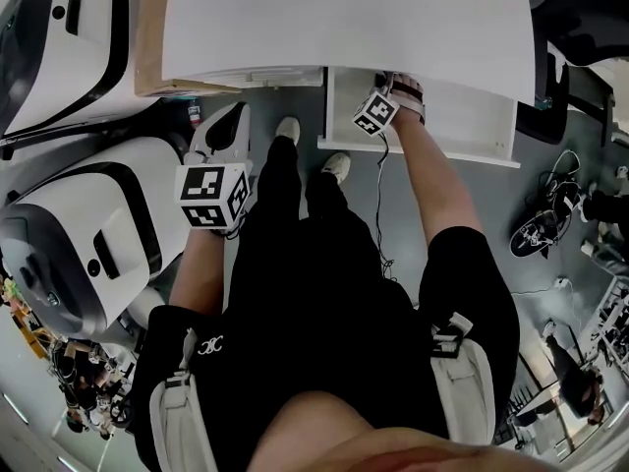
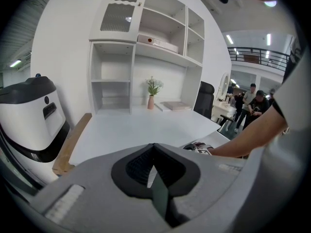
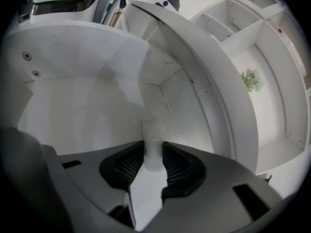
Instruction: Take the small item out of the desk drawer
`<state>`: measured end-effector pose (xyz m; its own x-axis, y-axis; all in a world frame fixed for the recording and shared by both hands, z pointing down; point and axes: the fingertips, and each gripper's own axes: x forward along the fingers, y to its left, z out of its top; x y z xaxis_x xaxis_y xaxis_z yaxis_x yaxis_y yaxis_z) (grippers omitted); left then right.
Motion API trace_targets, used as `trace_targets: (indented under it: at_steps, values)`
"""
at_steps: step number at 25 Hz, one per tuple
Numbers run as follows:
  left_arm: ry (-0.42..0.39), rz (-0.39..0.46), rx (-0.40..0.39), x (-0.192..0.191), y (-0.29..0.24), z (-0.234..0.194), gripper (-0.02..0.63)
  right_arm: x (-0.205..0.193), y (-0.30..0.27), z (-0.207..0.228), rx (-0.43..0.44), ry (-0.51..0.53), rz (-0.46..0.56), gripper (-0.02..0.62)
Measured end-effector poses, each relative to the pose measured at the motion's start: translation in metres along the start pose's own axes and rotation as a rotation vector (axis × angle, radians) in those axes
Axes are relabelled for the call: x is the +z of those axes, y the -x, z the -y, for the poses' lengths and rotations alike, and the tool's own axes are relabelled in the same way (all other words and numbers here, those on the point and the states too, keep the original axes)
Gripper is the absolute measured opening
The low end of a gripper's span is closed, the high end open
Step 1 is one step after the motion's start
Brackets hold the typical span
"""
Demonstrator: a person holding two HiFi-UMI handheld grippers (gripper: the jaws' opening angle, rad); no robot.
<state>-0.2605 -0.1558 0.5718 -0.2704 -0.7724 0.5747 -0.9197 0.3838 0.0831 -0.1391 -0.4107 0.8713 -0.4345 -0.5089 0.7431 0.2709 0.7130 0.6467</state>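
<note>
**A:** Where is the item found?

**B:** It is seen only in the right gripper view, at lower centre of the frame. A small, pale, blurred item (image 3: 153, 136) is clamped between the jaws of the right gripper (image 3: 153, 152), inside the drawer (image 3: 92, 106). What kind of thing it is cannot be told.

**A:** What is shown of this in the head view?

**B:** The drawer (image 1: 462, 126) is seen pulled open at upper right of centre, under the edge of the desk (image 1: 344, 18). The right gripper (image 1: 398, 88) is held inside it at its left end. The item itself is hidden there.

**A:** How is the other gripper held?

**B:** The left gripper (image 1: 228, 121) is seen left of centre, well apart from the drawer and just beside a white machine (image 1: 98, 224). In its own view the jaws of the left gripper (image 2: 154, 152) are pressed together, and nothing is held between them.

**A:** What is seen beyond those jaws?

**B:** The desk (image 2: 136, 127) is spread across the middle of the frame. Shelves (image 2: 146, 47) are set above it, and a vase (image 2: 151, 102) is stood at its far edge.
</note>
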Motion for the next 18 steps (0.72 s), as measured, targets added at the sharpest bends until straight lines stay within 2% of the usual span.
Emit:
trace_targets:
  at_steps: [5, 10, 14, 18]
  values:
    - [0.0, 0.006, 0.008, -0.002, 0.009, 0.001, 0.014, -0.002, 0.007, 0.001, -0.032, 0.058, 0.004, 0.098]
    - [-0.009, 0.015, 0.014, -0.003, 0.019, -0.004, 0.014, 0.006, 0.019, -0.015, 0.082, 0.023, 0.039, 0.092]
    - [-0.012, 0.038, 0.009, 0.002, 0.025, 0.0, 0.014, 0.021, 0.044, -0.021, 0.164, 0.015, 0.106, 0.091]
    - [-0.011, 0.067, -0.003, 0.008, 0.029, 0.008, 0.014, 0.037, 0.072, -0.016, 0.206, 0.023, 0.171, 0.091]
